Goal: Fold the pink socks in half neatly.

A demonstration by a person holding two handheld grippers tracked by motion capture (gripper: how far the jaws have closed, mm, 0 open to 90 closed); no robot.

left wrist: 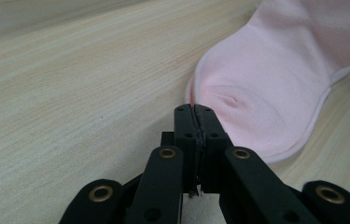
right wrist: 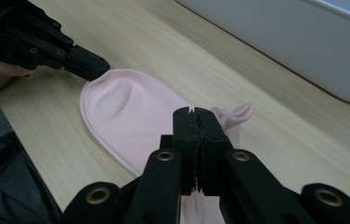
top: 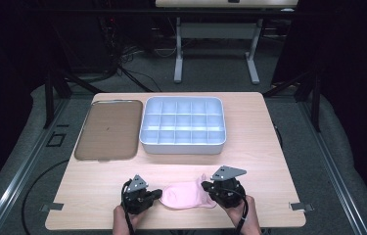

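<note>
Pink sock (top: 187, 195) lies flat at the table's (top: 249, 127) near edge; left gripper (top: 157, 194) pinches its left end, jaws closed. Right gripper (top: 205, 186) clamps the right end, jaws closed; white compartment tray (top: 183, 125) sits farther back.

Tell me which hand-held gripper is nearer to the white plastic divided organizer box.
Right. The right hand-held gripper sits at the pink sock's right end, just in front of the white plastic divided organizer box; the left hand-held gripper is at the sock's left end, slightly farther away.
</note>
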